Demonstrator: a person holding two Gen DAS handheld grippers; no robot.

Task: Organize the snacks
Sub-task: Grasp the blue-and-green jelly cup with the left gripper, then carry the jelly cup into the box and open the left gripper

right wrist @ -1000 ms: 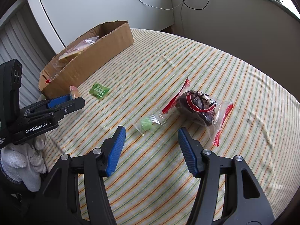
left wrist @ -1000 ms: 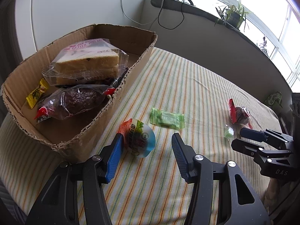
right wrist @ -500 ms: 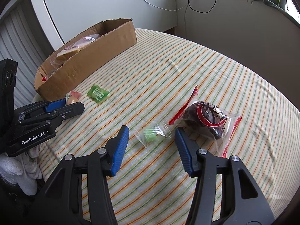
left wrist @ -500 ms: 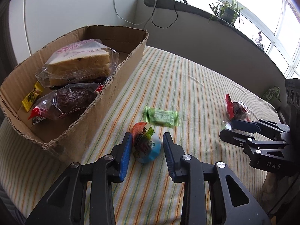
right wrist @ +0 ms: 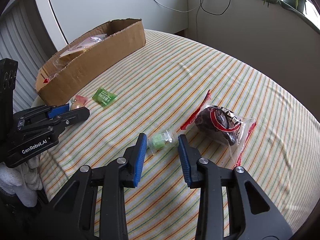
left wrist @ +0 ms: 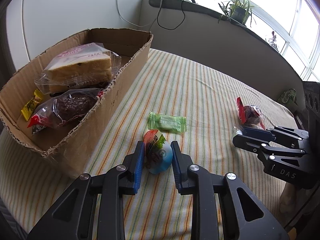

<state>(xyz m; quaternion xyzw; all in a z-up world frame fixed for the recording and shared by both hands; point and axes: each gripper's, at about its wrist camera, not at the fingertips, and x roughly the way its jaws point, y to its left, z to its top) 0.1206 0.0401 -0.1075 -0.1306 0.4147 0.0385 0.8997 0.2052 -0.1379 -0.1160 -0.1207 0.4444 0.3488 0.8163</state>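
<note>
Your desk (right wrist: pixel 200 64) is covered by a cloth with thin green, orange and yellow stripes, with a small crease near the middle. At its far left corner stands an open cardboard box (right wrist: pixel 104 60). Just in front of the box lies a jelly cup (left wrist: pixel 158 156) with a blue body, and just beyond that a flat green candy wrapper (left wrist: pixel 168 122). Well apart to the right you have a small clear packet with a green sweet (right wrist: pixel 161 140) and, touching its end, a dark cake in a red-trimmed clear wrapper (right wrist: pixel 220 126).
</note>
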